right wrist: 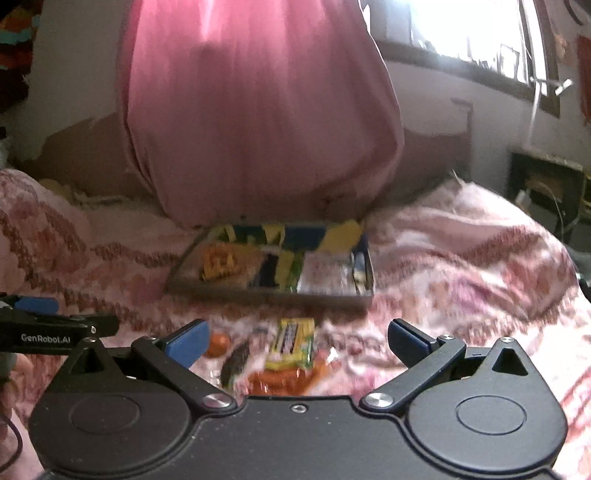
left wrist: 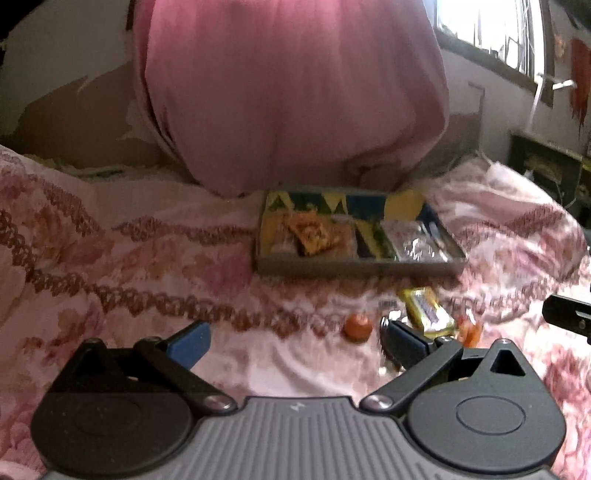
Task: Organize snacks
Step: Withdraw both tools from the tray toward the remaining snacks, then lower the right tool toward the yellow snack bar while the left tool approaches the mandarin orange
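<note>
bedspread: soft printed cloth, matt | curtain: thin pink cloth | yellow snack wrapper: glossy foil-like plastic | tray: matt cardboard-like wall | left hand-held gripper: matt black plastic, blue rubbery pads, shiny metal rivets

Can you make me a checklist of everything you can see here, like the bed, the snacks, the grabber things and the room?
Surface: pink flowered bedspread, rumpled.
Job's things: patterned box holding several packets; yellow packet, small orange round snack, dark wrapper and orange wrapper loose in front of it.
Clutter: nothing seen.
Grippers: left gripper open, empty; right gripper open, empty, above the loose snacks.
Cables: thin dark cord at the right view's left edge.
Surroundings: big pink cloth bundle behind the box, bright window, patchy wall.
</note>
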Action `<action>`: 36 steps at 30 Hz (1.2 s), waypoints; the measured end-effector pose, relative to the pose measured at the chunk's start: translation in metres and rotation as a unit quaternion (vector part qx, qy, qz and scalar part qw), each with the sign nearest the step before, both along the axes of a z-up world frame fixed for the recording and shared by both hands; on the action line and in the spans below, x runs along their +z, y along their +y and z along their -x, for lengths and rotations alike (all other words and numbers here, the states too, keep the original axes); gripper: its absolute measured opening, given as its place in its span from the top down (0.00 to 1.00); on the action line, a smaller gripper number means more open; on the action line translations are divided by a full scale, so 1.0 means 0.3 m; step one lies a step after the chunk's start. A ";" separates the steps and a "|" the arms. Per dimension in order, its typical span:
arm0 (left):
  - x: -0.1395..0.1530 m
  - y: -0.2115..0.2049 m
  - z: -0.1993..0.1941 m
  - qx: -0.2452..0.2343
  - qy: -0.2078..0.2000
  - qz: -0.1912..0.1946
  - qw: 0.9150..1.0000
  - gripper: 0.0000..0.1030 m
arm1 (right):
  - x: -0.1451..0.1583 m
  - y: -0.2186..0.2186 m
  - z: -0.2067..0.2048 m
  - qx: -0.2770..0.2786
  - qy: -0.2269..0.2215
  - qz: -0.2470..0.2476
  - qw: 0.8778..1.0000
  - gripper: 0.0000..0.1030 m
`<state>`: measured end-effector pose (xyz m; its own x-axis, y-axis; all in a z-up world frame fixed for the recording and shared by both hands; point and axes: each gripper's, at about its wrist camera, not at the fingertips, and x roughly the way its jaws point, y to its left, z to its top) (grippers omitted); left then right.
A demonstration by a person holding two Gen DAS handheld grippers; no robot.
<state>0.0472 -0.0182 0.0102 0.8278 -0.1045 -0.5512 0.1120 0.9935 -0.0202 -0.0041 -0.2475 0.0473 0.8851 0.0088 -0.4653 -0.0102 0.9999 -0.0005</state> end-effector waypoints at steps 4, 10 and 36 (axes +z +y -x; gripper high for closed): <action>-0.014 -0.002 0.015 -0.003 0.012 -0.006 1.000 0.00 | -0.047 0.014 0.011 -0.013 0.044 0.008 0.999 0.01; -0.048 -0.036 0.009 -0.024 0.035 -0.030 0.999 0.00 | -0.095 0.037 0.008 -0.010 0.075 0.032 0.997 0.01; -0.127 -0.073 -0.104 -0.038 0.123 -0.049 0.991 0.00 | -0.154 -0.004 -0.081 -0.018 0.136 0.004 0.991 0.01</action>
<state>0.0784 -0.0401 -0.0279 0.6595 -0.0977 -0.7453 0.1900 0.9810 0.0395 0.0202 -0.2486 0.0012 0.7269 -0.0249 -0.6863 0.0238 0.9997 -0.0111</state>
